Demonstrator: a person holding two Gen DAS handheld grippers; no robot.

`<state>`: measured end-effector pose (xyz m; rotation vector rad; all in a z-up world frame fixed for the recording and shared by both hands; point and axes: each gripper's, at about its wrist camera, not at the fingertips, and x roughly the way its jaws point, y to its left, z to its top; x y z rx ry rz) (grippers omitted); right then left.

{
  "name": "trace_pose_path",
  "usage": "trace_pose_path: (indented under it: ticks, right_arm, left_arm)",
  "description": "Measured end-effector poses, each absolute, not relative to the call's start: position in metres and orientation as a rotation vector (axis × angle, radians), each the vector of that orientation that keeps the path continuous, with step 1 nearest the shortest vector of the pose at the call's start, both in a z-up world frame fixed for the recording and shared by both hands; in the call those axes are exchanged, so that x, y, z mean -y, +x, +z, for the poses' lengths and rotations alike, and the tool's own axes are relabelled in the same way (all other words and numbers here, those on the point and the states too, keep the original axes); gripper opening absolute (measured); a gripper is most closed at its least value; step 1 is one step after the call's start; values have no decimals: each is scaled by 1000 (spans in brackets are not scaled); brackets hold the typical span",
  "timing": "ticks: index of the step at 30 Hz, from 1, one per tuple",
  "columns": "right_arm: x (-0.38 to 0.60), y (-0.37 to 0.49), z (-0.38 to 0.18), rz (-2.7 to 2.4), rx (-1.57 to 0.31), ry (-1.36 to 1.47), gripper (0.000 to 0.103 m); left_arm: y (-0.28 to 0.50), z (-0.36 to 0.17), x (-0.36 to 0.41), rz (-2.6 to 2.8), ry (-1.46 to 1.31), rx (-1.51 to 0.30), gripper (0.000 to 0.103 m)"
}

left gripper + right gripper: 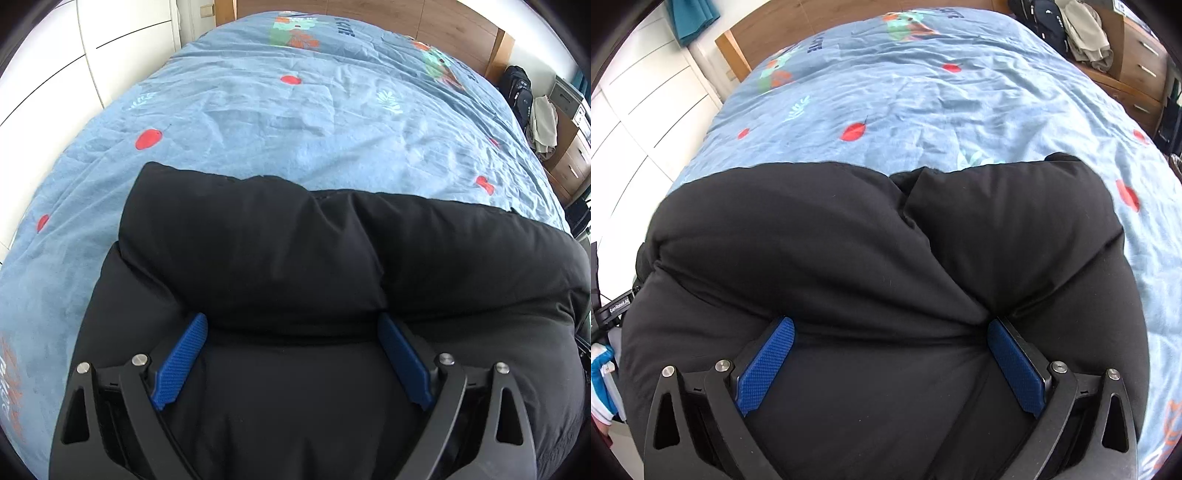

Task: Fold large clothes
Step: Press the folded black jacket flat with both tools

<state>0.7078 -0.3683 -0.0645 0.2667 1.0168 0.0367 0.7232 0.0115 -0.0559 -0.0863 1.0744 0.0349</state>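
A black padded jacket (pixel 295 240) lies bunched in thick folds on the near part of a blue bed cover (pixel 258 110). My left gripper (pixel 291 321) is open wide, its blue pads (pixel 181 362) resting on the jacket's lower layer with a puffy fold lying across the tips. In the right wrist view the same jacket (pixel 849 240) fills the lower half. My right gripper (pixel 891 323) is also open wide, its blue pads (pixel 766 363) set against a thick fold, and the far pad tip is tucked under the fabric. What lies beneath the folds is hidden.
The blue bed cover (pixel 923 103) with red apple prints stretches away to a wooden headboard (pixel 849 14). White wardrobe doors (pixel 55 74) stand at the left. A wooden drawer unit (pixel 1141 66) with bags and clothes stands at the right.
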Motion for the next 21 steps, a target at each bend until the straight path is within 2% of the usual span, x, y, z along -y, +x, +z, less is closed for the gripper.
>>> trace_pose_path:
  ticks: [10, 17, 21]
  right_arm:
    - [377, 706, -69, 55, -1046, 298, 102]
    - [393, 681, -54, -28, -1083, 233, 102]
    - [394, 657, -32, -95, -1057, 141, 102]
  left_arm:
    - [720, -61, -13, 30, -88, -1118, 96]
    - [704, -43, -28, 70, -104, -1163, 95]
    - [674, -12, -23, 80, -30, -1080, 95]
